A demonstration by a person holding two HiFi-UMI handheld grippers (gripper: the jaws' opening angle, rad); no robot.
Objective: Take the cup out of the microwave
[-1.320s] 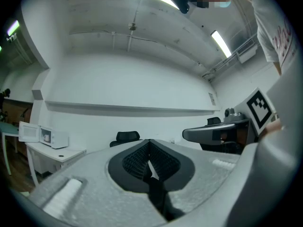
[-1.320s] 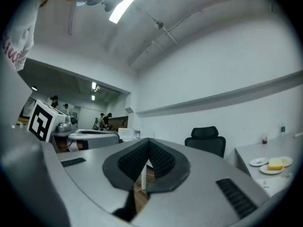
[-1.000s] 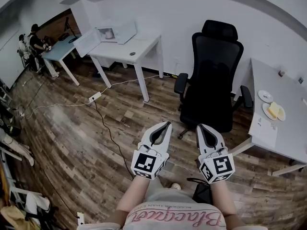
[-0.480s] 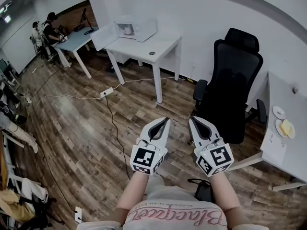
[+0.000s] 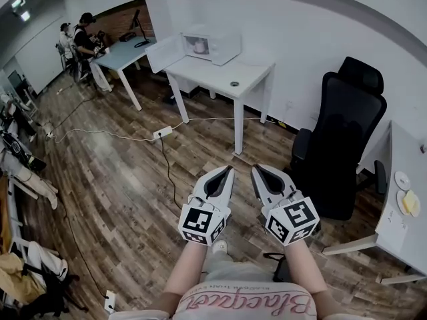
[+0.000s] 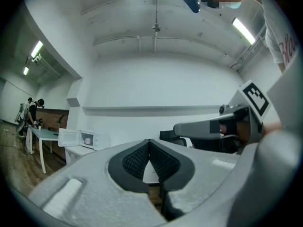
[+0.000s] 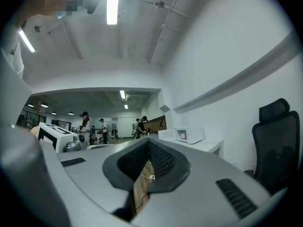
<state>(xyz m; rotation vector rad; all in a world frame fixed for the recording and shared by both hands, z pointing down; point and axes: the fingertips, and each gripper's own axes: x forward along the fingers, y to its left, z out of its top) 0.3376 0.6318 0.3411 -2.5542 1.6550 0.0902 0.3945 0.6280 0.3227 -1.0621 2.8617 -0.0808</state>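
A white microwave [image 5: 217,44] stands on a white table [image 5: 250,79] at the far wall, its door [image 5: 163,52] swung open to the left. A pale cup [image 5: 199,45] sits inside it. The left gripper view has the microwave [image 6: 94,140] and the cup [image 6: 88,141] small at the left. In the right gripper view the microwave [image 7: 194,135] and cup [image 7: 182,135] lie right of centre. My left gripper [image 5: 227,172] and right gripper [image 5: 257,171] are held side by side over the wooden floor, far from the table. Both are shut and empty, as the left gripper [image 6: 149,145] and right gripper [image 7: 148,143] show close up.
A black office chair [image 5: 343,132] stands to the right of the table. A power strip [image 5: 162,133] with a cable lies on the floor ahead. A second white table [image 5: 400,225] with plates is at the right edge. People work at a blue table [image 5: 127,51] far left.
The whole view has come nearer to the microwave table, which now looks larger and closer to centre; the chair has slid right. Both grippers stay shut, side by side.
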